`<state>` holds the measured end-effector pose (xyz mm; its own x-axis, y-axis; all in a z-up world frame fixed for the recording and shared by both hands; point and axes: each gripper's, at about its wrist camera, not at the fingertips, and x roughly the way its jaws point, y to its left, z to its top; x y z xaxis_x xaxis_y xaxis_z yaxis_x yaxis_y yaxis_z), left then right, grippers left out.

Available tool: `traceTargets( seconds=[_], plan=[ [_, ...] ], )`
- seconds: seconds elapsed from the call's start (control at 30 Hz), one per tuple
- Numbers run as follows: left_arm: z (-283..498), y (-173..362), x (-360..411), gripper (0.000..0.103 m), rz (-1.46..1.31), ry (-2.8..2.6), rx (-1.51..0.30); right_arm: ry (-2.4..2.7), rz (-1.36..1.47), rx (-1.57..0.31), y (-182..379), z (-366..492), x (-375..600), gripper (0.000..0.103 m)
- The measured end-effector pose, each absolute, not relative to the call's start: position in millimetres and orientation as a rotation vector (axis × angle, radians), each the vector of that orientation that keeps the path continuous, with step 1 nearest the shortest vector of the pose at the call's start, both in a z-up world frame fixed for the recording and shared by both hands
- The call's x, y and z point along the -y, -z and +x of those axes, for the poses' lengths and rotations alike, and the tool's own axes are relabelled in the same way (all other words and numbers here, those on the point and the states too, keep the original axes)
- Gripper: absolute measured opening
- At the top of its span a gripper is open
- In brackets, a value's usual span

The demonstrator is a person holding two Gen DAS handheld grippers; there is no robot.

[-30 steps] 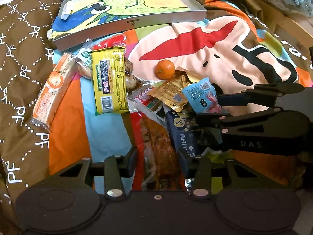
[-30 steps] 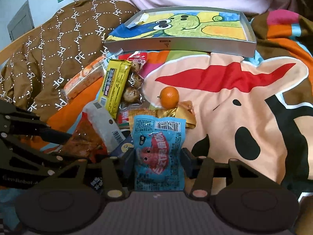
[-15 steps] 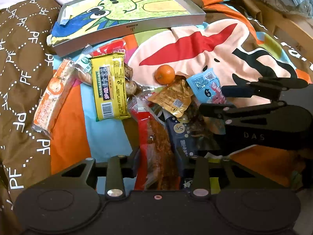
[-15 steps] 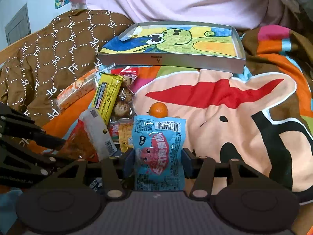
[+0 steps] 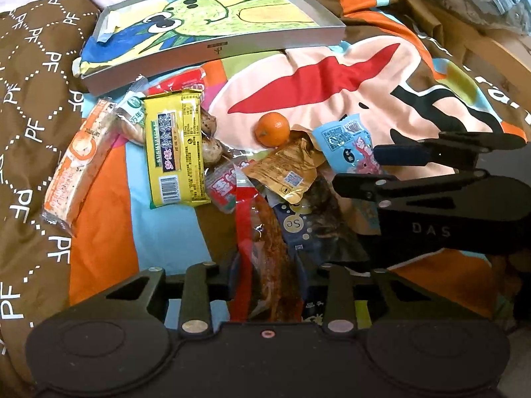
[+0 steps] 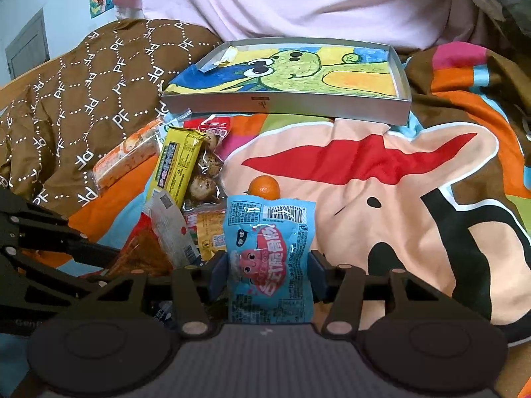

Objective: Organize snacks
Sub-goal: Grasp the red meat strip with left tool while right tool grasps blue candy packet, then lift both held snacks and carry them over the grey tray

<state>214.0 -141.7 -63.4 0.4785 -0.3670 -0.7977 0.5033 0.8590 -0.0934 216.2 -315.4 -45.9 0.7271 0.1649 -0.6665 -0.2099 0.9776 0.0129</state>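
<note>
On the bright bedspread (image 5: 332,99), at about six o'clock in the left wrist view, the left gripper (image 5: 267,267) has just been closing on the red packet (image 5: 262,248), which now sits pinched between narrow jaws. In the right wrist view the right gripper (image 6: 268,272) holds the blue packet (image 6: 268,252) upright at six o'clock, the pads pressing its two side edges. The tray (image 6: 288,107), where the snacks presumably go, lies at twelve o'clock in both views, with nothing in it but its cartoon lining.

The remaining snacks lie in a heap between grippers and tray: the yellow bar (image 5: 176,152) at ten o'clock, the orange wafer pack (image 5: 74,165) at nine o'clock beside it, the mandarin (image 5: 272,129) near centre, and the gold sachet (image 5: 288,172) just below the fruit.

To do this well, lift the red packet straight up before carrying it, since its far end lies among other wrappers and could drag them along. Raise both packets clear of the heap, carry them toward twelve o'clock over the tray's near wall, and keep the two grippers apart, as they stand close together now. Soft film slips, so keep the grip firm until each packet rests flat.
</note>
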Motion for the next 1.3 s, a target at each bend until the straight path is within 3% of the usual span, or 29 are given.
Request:
traceTargets(
  seconds=[0.13, 0.73, 1.3],
  plan=[
    [210, 53, 144, 0.025, 0.216, 0.556, -0.889, -0.196, -0.067, -0.713, 45, 215, 317, 0.057],
    [220, 30, 137, 0.024, 0.171, 0.474, -0.775, -0.172, -0.065, -0.644, 39, 214, 319, 0.057],
    [302, -29, 156, 0.025, -0.089, 0.348, -0.509, -0.040, 0.063, -0.310, 7, 255, 338, 0.058]
  ],
)
